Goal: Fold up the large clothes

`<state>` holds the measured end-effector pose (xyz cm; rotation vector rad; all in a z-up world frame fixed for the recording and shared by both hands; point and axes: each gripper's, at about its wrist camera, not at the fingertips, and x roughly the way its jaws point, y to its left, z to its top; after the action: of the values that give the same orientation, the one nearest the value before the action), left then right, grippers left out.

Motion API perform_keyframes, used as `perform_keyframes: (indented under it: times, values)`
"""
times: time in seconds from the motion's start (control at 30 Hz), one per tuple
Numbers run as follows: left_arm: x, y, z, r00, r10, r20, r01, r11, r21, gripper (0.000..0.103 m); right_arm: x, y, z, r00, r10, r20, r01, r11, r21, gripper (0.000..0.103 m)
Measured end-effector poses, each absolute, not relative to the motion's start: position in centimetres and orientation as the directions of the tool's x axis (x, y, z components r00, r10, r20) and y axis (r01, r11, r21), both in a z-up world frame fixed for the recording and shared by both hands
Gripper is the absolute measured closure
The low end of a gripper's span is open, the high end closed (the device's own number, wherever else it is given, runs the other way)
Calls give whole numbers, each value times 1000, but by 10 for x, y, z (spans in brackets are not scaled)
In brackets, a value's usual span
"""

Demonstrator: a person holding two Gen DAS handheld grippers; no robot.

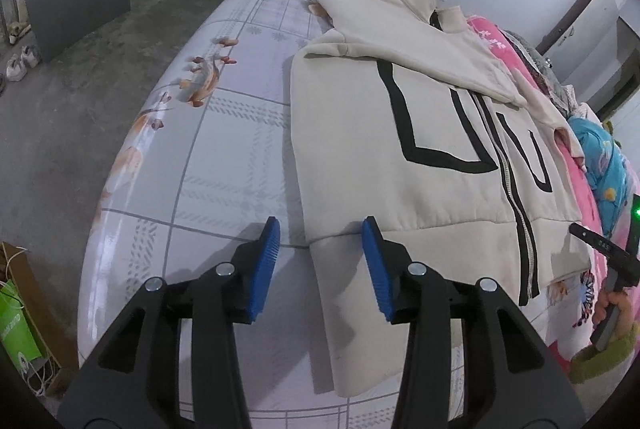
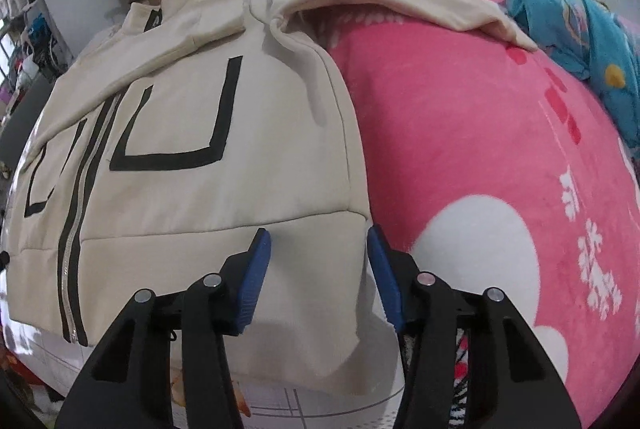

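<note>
Grippers (image 1: 320, 233) (image 2: 319, 241) open, astride jacket (image 1: 400, 133) hem

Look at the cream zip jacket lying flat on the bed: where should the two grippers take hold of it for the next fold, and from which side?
Probably the hem band's two bottom corners. The cream jacket lies front up, its hem nearest the cameras and hanging slightly over the bed edge. The left gripper already straddles one corner, the right gripper the other, both open. Come from the hem side, one pad over, one under.
</note>
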<state>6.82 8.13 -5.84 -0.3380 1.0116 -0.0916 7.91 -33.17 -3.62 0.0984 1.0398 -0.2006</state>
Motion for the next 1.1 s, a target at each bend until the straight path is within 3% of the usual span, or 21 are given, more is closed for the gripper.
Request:
perform_keyframes:
  times: [0.03,0.1,0.17,0.27,0.43,0.7,0.93,1.1]
  values:
    - [68,80,-58,534,-224,-815,-86,945,-316,64,78,-329,-36,493,-122,-861,202,979,-23,61]
    - [69,76,-59,538,-213,-816,-87,948,-306,80,77,-324,-35,501,-154,-851,196,979,-62,69]
    - [70,70,-59,550,-186,-814,-79,959,-272,88,77,-319,-31,514,-202,-834,194,974,-116,86]
    - [69,62,-49,576,-147,-804,-45,977,-210,95,77,-316,-22,536,-221,-815,190,972,-138,95]
    - [57,76,-11,635,-195,-747,18,971,-238,95,68,-305,9,593,-218,-775,154,976,-157,96]
    - [26,110,19,630,-210,-747,23,967,-252,95,32,-283,45,630,-43,-776,58,998,-9,97]
    - [-13,129,-28,499,-216,-839,-68,956,-287,95,-3,-288,8,525,-42,-850,112,994,20,97]
    - [-14,136,-46,473,-197,-859,-81,961,-265,90,1,-293,-13,455,-41,-889,136,990,24,95]
